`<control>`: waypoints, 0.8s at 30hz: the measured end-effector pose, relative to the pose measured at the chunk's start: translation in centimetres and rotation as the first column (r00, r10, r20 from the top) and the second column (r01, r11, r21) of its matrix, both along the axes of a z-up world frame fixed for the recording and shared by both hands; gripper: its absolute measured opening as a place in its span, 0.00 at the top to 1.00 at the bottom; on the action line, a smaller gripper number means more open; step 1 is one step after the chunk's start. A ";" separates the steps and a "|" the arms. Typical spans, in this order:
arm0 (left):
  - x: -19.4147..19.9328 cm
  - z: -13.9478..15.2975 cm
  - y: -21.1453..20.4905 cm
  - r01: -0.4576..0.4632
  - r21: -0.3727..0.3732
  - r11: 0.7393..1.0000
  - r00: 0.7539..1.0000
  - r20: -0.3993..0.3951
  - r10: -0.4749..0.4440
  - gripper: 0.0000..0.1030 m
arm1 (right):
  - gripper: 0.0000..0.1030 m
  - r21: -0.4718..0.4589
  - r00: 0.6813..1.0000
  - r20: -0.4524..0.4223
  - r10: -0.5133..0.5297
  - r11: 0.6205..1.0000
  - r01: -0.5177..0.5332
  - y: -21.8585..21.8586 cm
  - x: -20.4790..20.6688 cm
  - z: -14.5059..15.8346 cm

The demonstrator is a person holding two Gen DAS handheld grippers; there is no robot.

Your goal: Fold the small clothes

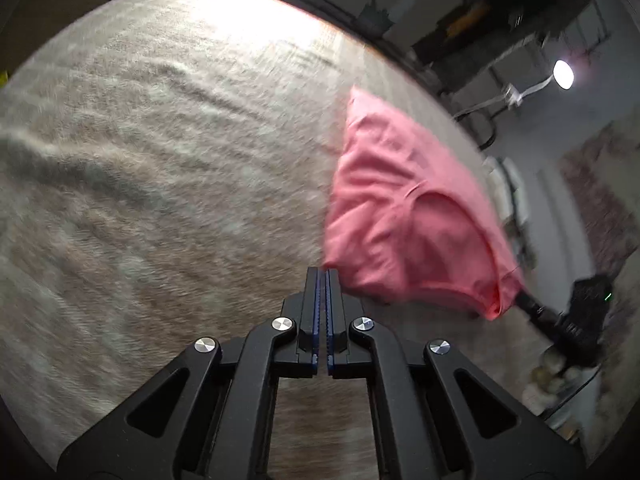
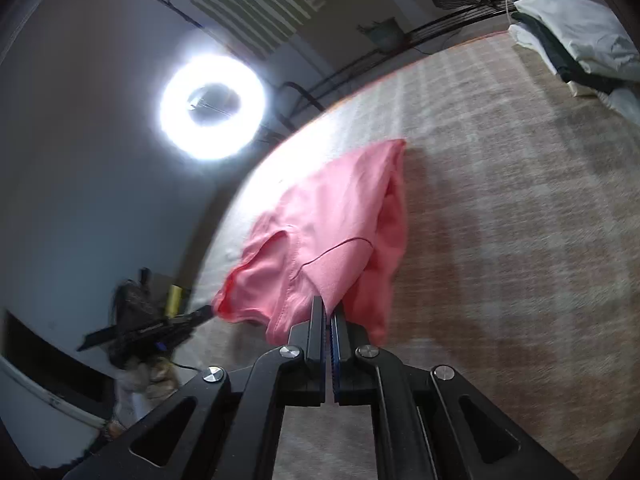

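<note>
A small pink garment hangs stretched in the air above the beige blanket-covered bed. My left gripper is shut, with one corner of the garment at its fingertips. In the left wrist view the right gripper grips the garment's opposite corner. In the right wrist view my right gripper is shut on the pink garment, which drapes ahead of the jaws. The left gripper shows at the garment's far left corner. Both views are motion-blurred.
A stack of folded white and dark clothes lies at the bed's far right corner. A bright ring light stands beyond the bed edge. Shelving and a lamp lie past the bed in the left wrist view.
</note>
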State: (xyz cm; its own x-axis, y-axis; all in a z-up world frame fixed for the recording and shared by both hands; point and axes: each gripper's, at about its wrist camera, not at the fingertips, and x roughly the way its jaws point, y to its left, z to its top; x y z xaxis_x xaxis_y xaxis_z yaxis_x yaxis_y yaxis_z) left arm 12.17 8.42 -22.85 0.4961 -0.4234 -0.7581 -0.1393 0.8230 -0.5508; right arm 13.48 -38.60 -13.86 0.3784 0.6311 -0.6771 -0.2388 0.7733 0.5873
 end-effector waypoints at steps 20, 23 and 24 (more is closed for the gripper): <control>4.3 2.8 -4.9 0.197 0.119 0.973 0.972 0.103 -0.209 1.00 | 0.64 0.077 0.996 -0.052 -0.074 0.994 0.078 -0.2 13.7 -2.3; 4.5 2.2 -5.0 0.204 0.114 0.972 0.972 0.098 -0.215 1.00 | 0.66 0.094 0.992 -0.098 -0.077 0.992 0.087 0.7 15.9 -4.3; 4.5 2.0 -5.2 0.214 0.127 0.969 0.969 0.100 -0.227 1.00 | 0.79 0.101 0.992 -0.101 -0.076 0.991 0.086 1.0 15.9 -4.4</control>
State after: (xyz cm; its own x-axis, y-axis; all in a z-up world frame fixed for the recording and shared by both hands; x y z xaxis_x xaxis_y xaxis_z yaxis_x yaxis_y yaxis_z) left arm 16.64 3.25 -20.81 0.4852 -0.4450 -0.7527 0.1097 0.8850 -0.4525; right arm 29.36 -37.60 -18.25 0.3674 0.6705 -0.6446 -0.1160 0.7206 0.6835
